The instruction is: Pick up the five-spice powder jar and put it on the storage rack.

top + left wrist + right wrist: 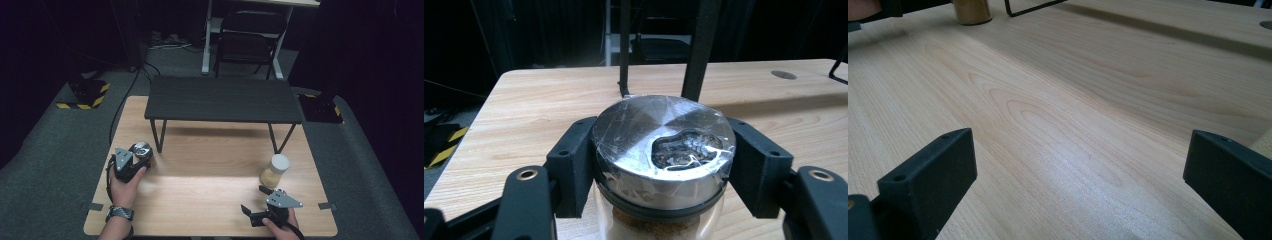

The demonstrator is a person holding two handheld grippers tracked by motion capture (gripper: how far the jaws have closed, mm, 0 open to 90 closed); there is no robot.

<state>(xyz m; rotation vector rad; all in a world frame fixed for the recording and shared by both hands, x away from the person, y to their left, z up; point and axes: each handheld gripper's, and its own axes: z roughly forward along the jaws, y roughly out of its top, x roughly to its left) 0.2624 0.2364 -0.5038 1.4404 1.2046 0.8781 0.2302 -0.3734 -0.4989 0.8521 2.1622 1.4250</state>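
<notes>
While my left claw (664, 165) clamps the jar (663, 150) just under its steel lid, film-wrapped and likely slippery, I judge it rigid, fairly heavy, breakable glass. My right claw (1078, 175) gapes open, nothing between.

Jar (663, 150): clear glass, tan powder inside, shiny metal lid wrapped in film. Upright, lower centre of frame, clamped at lid.
</notes>
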